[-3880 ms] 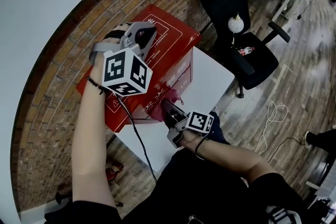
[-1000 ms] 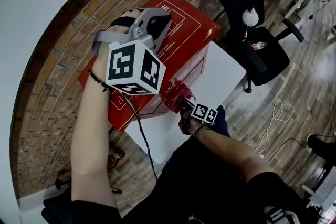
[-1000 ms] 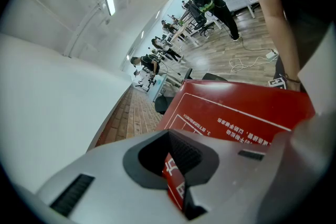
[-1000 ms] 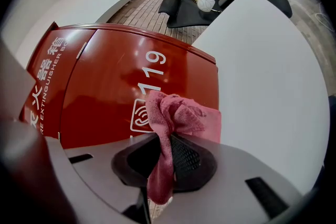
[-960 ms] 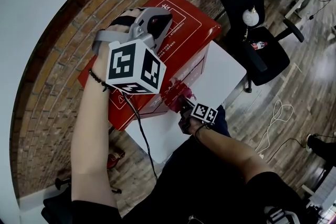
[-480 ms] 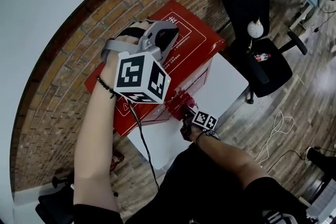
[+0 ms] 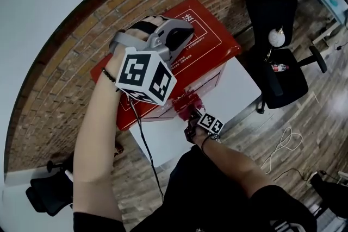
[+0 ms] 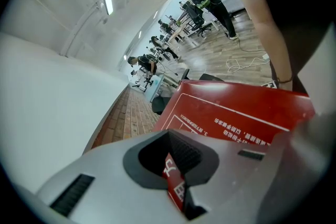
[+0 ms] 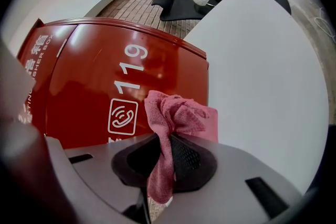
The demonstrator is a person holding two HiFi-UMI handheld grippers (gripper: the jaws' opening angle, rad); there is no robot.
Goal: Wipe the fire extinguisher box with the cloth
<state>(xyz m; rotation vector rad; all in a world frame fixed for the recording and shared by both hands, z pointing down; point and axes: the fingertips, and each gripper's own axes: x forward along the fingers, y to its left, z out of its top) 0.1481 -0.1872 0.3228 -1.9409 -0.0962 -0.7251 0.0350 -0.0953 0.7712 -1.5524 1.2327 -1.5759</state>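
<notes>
Against the brick wall (image 7: 65, 57), the fire extinguisher box (image 7: 209, 46) stood beside a white table (image 7: 242, 89). R gripper (image 7: 191, 113) was clamped on the cloth (image 9: 176, 115), held at the box's front face by the "119"; contact unclear. L gripper (image 7: 185, 39) sat over the lid, jaws together, empty. Cloth: soft, light, prob. slips; grip mid-wad. Box: rigid, glossy; steady at lid.

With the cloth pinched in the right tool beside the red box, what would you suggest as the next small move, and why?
Probably ease the right tool forward and drag the cloth sideways across the front of the fire extinguisher box, over the 119 print. The cloth is pinched firmly and bunched close to that face, while the shut left tool sits over its top.
</notes>
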